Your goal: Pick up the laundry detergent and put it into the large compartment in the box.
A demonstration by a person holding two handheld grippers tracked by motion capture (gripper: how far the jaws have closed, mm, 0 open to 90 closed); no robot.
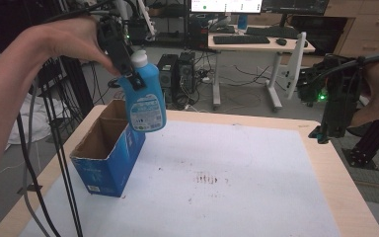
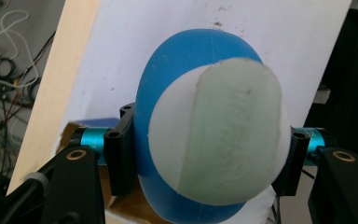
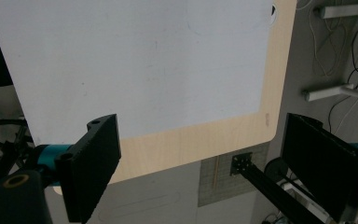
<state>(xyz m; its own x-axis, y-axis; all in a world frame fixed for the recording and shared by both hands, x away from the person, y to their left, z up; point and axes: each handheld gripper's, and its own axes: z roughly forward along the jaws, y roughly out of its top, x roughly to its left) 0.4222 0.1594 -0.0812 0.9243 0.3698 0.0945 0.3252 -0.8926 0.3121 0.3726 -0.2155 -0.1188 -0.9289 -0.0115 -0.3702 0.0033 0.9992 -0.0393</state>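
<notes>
The left claw [image 1: 134, 79] is clamped on the neck of a blue bottle [image 1: 146, 104] with a white cap [image 1: 139, 58], holding it upright in the air above the far end of an open blue box [image 1: 109, 153]. The box stands at the left of the white surface [image 1: 237, 182]. The right claw [image 1: 325, 133] hangs wide open and empty off the surface's far right edge.

Grey floor [image 1: 246, 84], white desk [image 1: 256, 47] with keyboard [image 1: 241, 39] and monitors [image 1: 226, 5], computer towers [image 1: 177, 74] below, tangled cables, possibly wooden cabinets [image 1: 360, 24] behind.
</notes>
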